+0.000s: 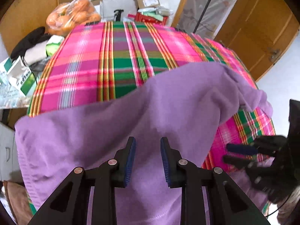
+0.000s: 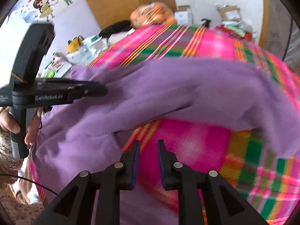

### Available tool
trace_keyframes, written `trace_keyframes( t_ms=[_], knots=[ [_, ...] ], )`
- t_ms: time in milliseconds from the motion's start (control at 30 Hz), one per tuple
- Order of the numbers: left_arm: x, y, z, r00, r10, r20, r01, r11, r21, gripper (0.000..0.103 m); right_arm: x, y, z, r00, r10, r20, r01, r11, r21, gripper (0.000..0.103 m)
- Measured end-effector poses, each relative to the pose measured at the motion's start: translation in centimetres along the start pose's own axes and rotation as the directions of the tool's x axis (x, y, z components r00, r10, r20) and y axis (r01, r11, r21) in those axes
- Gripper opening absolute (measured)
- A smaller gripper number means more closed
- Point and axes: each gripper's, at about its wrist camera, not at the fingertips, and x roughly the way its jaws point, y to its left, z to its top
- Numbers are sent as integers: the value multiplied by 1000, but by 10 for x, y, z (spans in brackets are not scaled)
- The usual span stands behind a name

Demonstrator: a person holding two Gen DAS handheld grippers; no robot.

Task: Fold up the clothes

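A purple garment (image 1: pixel 131 116) lies spread and rumpled across a pink and green plaid sheet (image 1: pixel 121 56). My left gripper (image 1: pixel 148 140) hovers over the garment's near part, open, with smooth cloth showing below the gap and nothing pinched. In the right wrist view the garment (image 2: pixel 168 86) has a folded ridge running to the right over the plaid sheet (image 2: pixel 187 140). My right gripper (image 2: pixel 148 143) is open a little above bare sheet just past the garment's edge, holding nothing. It shows at the right in the left wrist view (image 1: pixel 226 152). A hand (image 2: pixel 11 125) holds the left gripper (image 2: pixel 104 90) at the garment's left side.
Behind the sheet sit a bag of oranges (image 1: pixel 75 15), a cardboard box (image 1: pixel 148 0), a red box (image 1: pixel 150 17) and a black item (image 1: pixel 30 39). Small cartons (image 1: pixel 20 75) crowd the left side. A wooden door (image 1: pixel 262 28) stands at the right.
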Motion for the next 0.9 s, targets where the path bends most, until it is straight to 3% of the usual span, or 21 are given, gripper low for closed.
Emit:
trace_keyframes(
  t_ms=[100,167,233,500,600,667,800,900],
  knots=[
    [7,2,-3,1000,18,-7,-19,1000,-10,28,12,14,-1,999,44,3,-44,999,-5,24],
    [10,5,-3,1000,22,-8,-22,999,-23,28,12,16,2,998,56,25,-56,998,-5,37],
    [14,9,-1,1000,22,-12,-22,999,-38,28,14,20,3,998,55,37,-54,998,-15,41],
    [19,13,2,1000,2,-2,-2,998,-56,28,15,45,-8,994,-20,104,29,996,-89,44],
    [18,15,2,1000,-6,1,6,998,-64,28,17,56,-15,993,-21,119,34,994,-107,39],
    [18,16,2,1000,-7,2,7,998,-65,28,18,57,-15,992,-45,114,56,993,-101,8],
    [18,17,3,1000,-13,1,13,998,-69,28,13,42,-16,995,34,98,-33,999,-8,6],
    [18,18,4,1000,-18,0,18,997,-71,28,-2,39,-23,988,70,137,-74,997,25,6]
  ],
)
